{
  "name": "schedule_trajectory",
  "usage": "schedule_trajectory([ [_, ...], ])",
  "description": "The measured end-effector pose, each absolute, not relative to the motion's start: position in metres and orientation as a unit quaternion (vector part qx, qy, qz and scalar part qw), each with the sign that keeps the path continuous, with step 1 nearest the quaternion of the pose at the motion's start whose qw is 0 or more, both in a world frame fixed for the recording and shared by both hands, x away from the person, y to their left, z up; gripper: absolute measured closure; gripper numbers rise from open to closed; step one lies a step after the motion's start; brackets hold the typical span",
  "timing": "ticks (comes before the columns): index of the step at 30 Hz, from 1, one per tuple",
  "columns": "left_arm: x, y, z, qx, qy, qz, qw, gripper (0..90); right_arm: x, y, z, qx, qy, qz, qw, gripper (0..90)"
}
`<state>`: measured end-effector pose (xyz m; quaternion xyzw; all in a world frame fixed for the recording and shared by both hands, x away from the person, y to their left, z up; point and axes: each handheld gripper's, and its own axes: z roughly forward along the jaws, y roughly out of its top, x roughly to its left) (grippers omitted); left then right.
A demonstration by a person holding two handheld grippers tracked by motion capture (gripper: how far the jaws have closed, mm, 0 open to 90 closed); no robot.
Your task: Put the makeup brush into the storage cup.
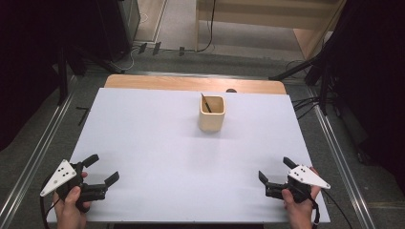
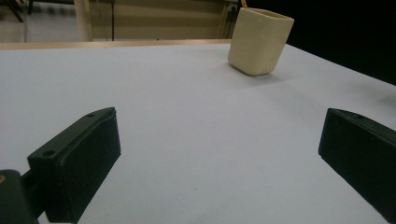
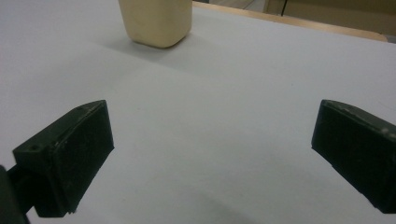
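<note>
**Both tongs waiting wide at the near edge, cup standing far off**

I am holding both tools low at my side of the white worktop (image 1: 157, 143), and the thing I am working toward, the cream cup (image 1: 212, 113), is standing upright toward the far middle of the sheet, well apart from either hand. A thin dark stick (image 1: 206, 102) is leaning inside it, its tip poking above the rim at the far-left corner.

To do this step well, I am judging that one hand should lead: bring it forward in a straight, low line, keep the jaws level with the cup's wall below the rim, and square them to two opposite flat sides so the rounded corners are not slipping out. The stick makes a grip over the rim risky, since a nudge could tip it out.

The left tongs (image 1: 104, 168) are standing wide open, holding nothing and touching nothing; in the left gripper view the cup (image 2: 259, 41) is sitting up and to the right of the gap. The right tongs (image 1: 274, 169) are likewise spread wide and empty, with the cup (image 3: 156, 22) ahead on the left.
</note>
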<state>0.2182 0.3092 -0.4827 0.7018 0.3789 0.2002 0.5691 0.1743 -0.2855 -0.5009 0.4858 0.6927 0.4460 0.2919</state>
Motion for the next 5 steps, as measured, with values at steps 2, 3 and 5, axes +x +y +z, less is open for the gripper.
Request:
schedule_trajectory([
  [2, 0.2187, 0.3094, -0.4825, 0.7, 0.379, 0.2, 0.571, 0.0, 0.174, -0.285, -0.5009, 0.485, 0.692, 0.447, 0.292, 0.0],
  [3, 0.2189, 0.3087, -0.4827, 0.702, 0.378, 0.2, 0.57, 0.0, 0.174, -0.2848, -0.501, 0.485, 0.692, 0.447, 0.292, 0.0],
  [5, 0.2193, 0.307, -0.4835, 0.706, 0.375, 0.204, 0.564, 0.0, 0.174, -0.2844, -0.5012, 0.484, 0.694, 0.446, 0.293, 0.0],
])
